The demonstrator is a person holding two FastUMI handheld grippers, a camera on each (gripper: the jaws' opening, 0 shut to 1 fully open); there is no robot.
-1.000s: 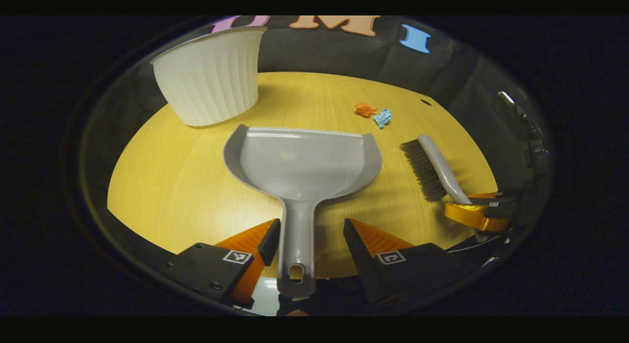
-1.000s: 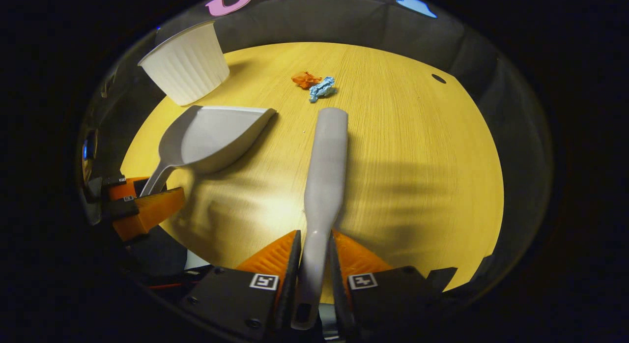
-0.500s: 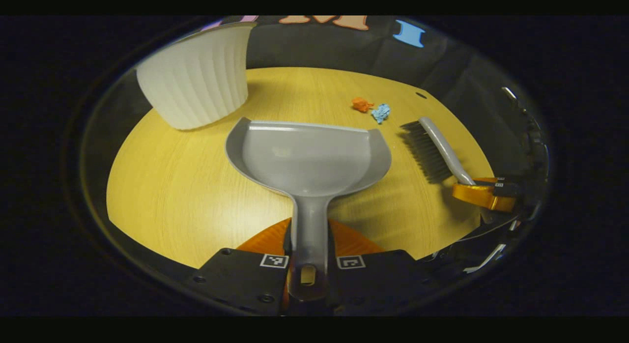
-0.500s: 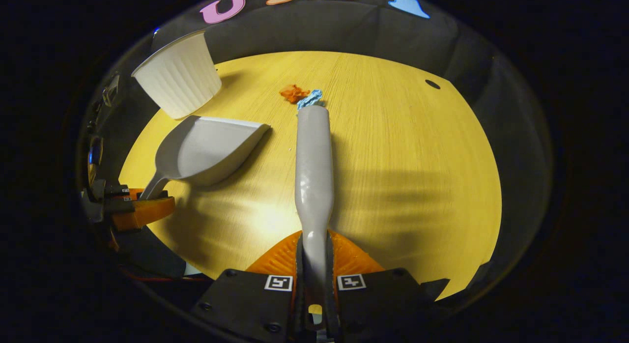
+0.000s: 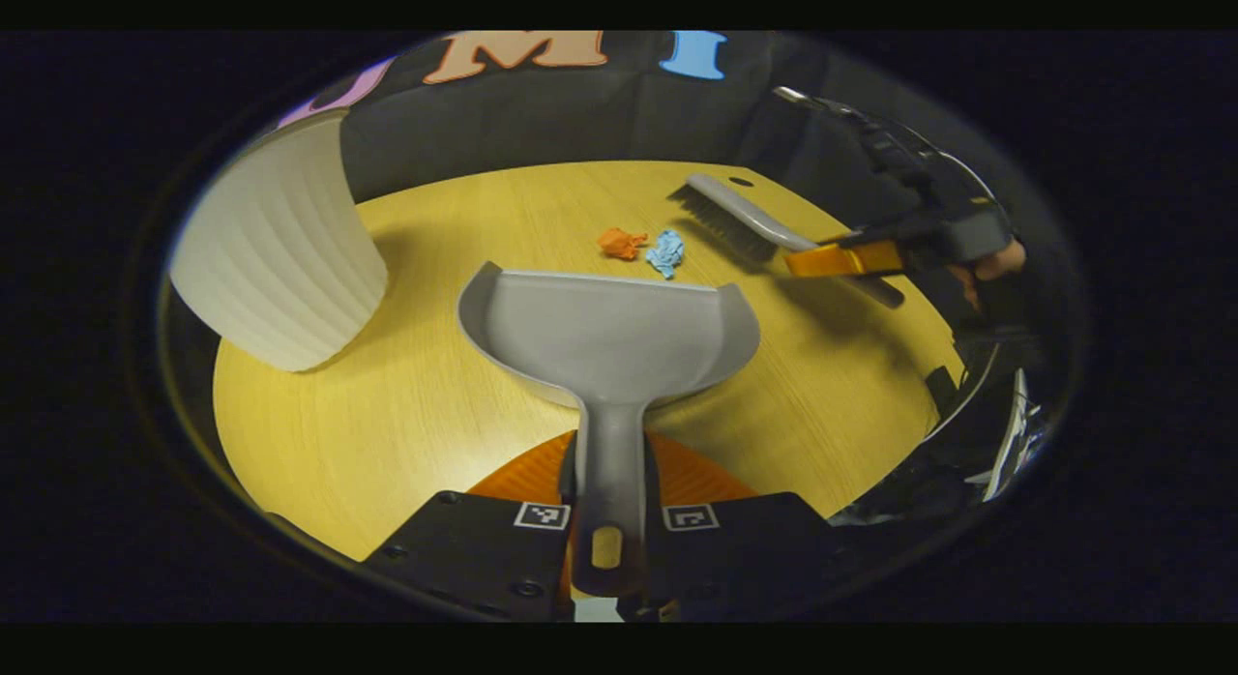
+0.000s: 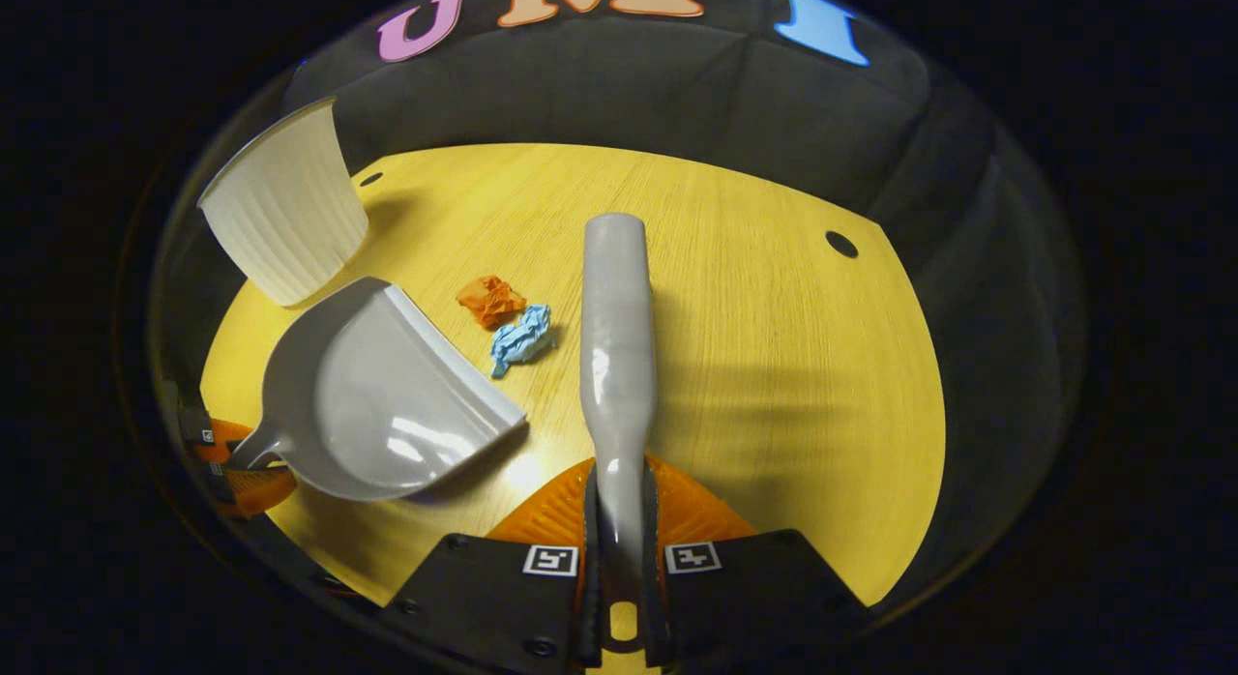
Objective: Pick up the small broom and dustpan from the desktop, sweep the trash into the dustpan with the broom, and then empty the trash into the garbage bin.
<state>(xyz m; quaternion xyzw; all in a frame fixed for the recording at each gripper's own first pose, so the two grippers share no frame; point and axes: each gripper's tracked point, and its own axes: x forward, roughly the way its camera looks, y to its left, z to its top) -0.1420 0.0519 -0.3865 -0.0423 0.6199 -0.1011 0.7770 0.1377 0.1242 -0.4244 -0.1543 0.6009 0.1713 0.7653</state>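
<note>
Dustpan (image 6: pixel 377 414): glossy smooth plastic. Broom (image 6: pixel 617 327) handle same. Desktop (image 6: pixel 774 366): matt wood-grain. Bin (image 5: pixel 276 259): ribbed, probably plastic. Scraps (image 6: pixel 508 317): crumpled paper.

From the right gripper view I see a yellow wood-grain tabletop (image 6: pixel 774 298), its grain running away from me toward the back. It has two small dark round holes near the far edge: one hole (image 6: pixel 840 244) at the right and another hole (image 6: pixel 370 179) at the left. Behind the table hangs the black cloth wall (image 6: pixel 629 95), creased in soft folds. In the left gripper view I pick out the tabletop (image 5: pixel 387 414), one hole (image 5: pixel 741 182) at its far edge and the cloth (image 5: pixel 542 114) behind.
</note>
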